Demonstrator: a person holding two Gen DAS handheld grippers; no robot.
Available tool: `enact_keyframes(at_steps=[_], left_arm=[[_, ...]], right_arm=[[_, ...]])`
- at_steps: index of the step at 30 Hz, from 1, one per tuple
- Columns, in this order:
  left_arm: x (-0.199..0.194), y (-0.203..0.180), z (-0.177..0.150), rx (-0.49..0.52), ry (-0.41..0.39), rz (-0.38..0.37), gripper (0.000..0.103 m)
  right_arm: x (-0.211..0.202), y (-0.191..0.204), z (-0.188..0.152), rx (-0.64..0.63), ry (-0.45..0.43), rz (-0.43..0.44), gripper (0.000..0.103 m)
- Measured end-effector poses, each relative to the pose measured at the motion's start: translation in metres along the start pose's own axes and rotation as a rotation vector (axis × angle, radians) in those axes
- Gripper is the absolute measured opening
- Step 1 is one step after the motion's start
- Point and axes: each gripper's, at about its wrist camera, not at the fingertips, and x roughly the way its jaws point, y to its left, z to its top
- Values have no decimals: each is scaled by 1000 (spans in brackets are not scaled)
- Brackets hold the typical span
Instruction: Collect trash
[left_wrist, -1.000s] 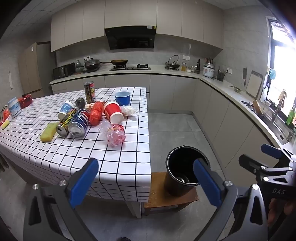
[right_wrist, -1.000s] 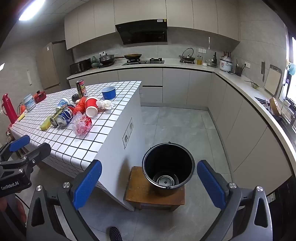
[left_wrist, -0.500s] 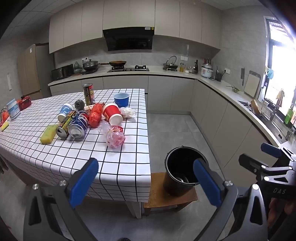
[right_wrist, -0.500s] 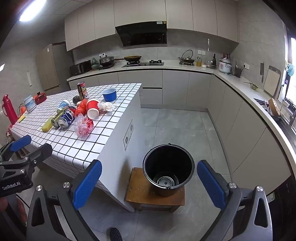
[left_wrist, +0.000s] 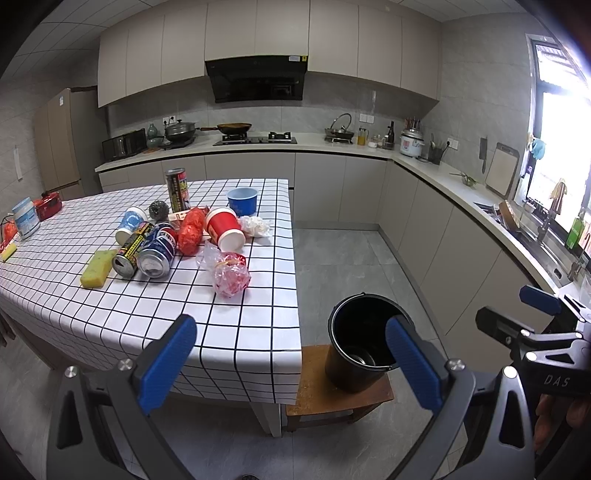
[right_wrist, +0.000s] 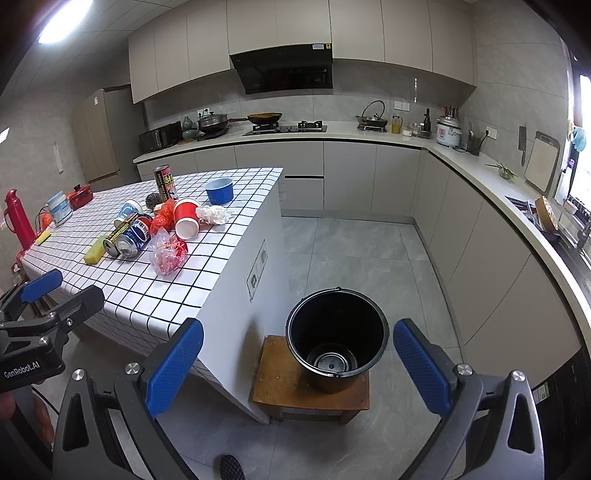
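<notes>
Trash (left_wrist: 177, 236) piled on desk (left_wrist: 240, 332); bucket (right_wrist: 337, 339) on stool beside. Left tongs (left_wrist: 291, 362), right tongs (right_wrist: 299, 363) both wide open, empty. Risk: lying cans roll off when nudged.

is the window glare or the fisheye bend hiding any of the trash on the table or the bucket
Left wrist view: the window is blown out white, but the trash pile and black bucket stay clear. Right wrist view: a ceiling light flares at top left; counters bow, corners go dark, yet the bucket's inside is readable.
</notes>
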Motion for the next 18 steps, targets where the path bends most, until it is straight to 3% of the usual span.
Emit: enact_keyframes(at_steps=[18], left_arm=[[1,3,-2,-8,-7,-6,103]], right_arm=[[-3,1,2,2,-5,-2,103]])
